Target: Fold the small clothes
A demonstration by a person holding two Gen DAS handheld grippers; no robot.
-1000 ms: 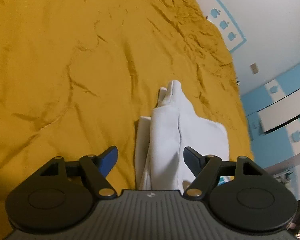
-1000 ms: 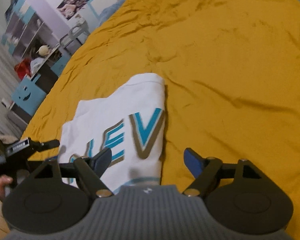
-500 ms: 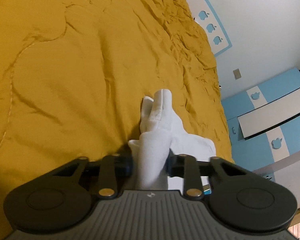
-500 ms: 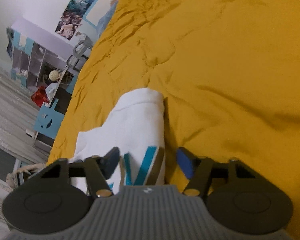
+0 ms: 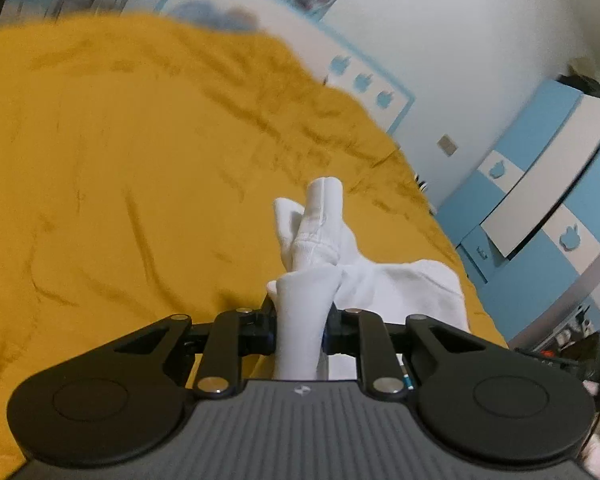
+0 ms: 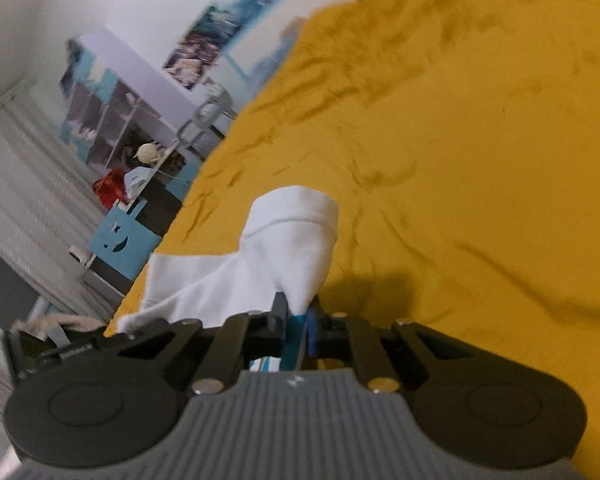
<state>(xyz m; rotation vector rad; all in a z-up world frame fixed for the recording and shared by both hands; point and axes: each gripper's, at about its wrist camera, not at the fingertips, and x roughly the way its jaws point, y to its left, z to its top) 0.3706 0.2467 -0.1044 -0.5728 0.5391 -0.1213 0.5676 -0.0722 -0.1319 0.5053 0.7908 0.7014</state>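
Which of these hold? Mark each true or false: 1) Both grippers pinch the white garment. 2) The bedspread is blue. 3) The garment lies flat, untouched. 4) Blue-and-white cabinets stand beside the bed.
1) True: the left gripper and the right gripper are each clamped on the white garment.
2) False: the bedspread is mustard yellow.
3) False: the garment is bunched and gripped at two edges.
4) True: blue-and-white cabinets show in the left wrist view.
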